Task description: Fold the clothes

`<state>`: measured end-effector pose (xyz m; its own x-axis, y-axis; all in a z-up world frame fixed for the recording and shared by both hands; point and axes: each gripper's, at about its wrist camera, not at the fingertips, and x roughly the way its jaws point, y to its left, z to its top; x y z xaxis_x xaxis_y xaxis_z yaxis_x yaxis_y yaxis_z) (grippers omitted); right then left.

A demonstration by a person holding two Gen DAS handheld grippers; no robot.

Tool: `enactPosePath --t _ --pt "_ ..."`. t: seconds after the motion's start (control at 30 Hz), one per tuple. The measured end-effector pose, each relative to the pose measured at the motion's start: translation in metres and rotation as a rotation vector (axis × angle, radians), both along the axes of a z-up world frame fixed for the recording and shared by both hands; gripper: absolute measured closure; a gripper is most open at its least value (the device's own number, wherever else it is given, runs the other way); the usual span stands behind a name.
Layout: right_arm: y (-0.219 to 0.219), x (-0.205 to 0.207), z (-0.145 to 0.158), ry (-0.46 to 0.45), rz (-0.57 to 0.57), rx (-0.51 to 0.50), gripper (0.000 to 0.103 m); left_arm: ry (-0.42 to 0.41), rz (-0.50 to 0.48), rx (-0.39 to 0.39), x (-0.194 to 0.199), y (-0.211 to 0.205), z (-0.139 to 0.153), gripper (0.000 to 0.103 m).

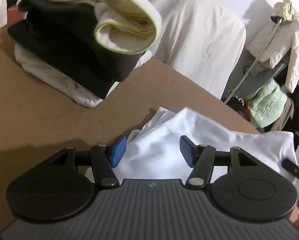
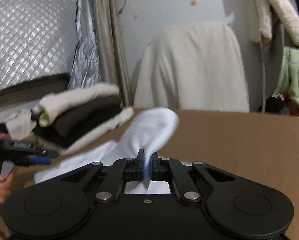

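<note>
A white garment (image 1: 189,138) lies crumpled on the brown cardboard surface (image 1: 39,110). My left gripper (image 1: 153,150) is open just above it, blue pads on either side of a fold, holding nothing. My right gripper (image 2: 147,164) is shut on the white garment (image 2: 151,132), which bulges up past the pads and trails down left onto the cardboard (image 2: 239,136). The left gripper also shows at the left edge of the right wrist view (image 2: 29,156), held by a hand.
A stack of folded clothes (image 1: 73,46), white, black and cream, sits on the cardboard at the back left; it also shows in the right wrist view (image 2: 79,116). A chair draped in white cloth (image 2: 191,66) stands behind the table. Hanging clothes (image 1: 275,46) are at the right.
</note>
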<state>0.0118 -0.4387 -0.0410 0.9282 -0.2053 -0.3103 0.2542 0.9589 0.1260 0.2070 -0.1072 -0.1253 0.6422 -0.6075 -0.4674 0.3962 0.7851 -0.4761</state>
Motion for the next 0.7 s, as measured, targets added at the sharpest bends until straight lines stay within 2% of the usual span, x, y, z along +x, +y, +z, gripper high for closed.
enactPosePath --t 0.07,0.1,0.13,0.2,0.3,0.37,0.4,0.5,0.53,0.6,0.63,0.7 --pt "-0.019 0.015 -0.02 0.072 -0.09 0.04 0.098 0.023 0.002 0.094 0.002 -0.011 -0.009 0.043" --pt "-0.029 0.025 -0.036 0.14 -0.123 0.069 0.097 0.035 0.003 0.14 0.003 -0.017 -0.014 0.041" --pt "-0.039 0.036 -0.054 0.221 -0.151 0.103 0.096 0.057 0.002 0.165 0.005 -0.02 -0.021 0.039" --pt "-0.052 0.04 -0.075 0.244 -0.171 0.236 0.094 0.116 0.015 0.161 0.009 -0.018 -0.028 0.039" --pt "-0.047 0.033 -0.065 0.212 -0.207 0.275 0.085 0.141 0.03 0.135 0.013 -0.011 -0.021 0.038" --pt "-0.036 0.022 -0.048 0.188 -0.218 0.282 0.084 0.092 0.025 0.119 0.007 -0.01 -0.009 0.038" --pt "-0.03 0.015 -0.038 0.175 -0.222 0.285 0.08 0.069 0.022 0.11 0.004 -0.01 -0.002 0.038" --pt "0.01 -0.004 -0.015 0.135 -0.179 0.198 0.062 0.028 -0.047 0.051 -0.006 -0.015 0.015 0.038" --pt "0.024 -0.005 -0.01 0.143 -0.139 0.151 0.062 0.017 -0.072 0.041 -0.009 -0.017 0.018 0.038" --pt "0.052 0.001 -0.009 0.193 -0.036 0.04 0.061 0.021 -0.087 0.147 -0.01 -0.027 0.016 0.038" --pt "0.063 0.007 -0.012 0.222 0.007 -0.009 0.057 0.025 -0.093 0.203 -0.011 -0.032 0.014 0.036" --pt "0.081 0.022 -0.022 0.3 0.073 -0.087 0.044 0.088 -0.036 0.397 -0.009 -0.04 -0.004 0.03"
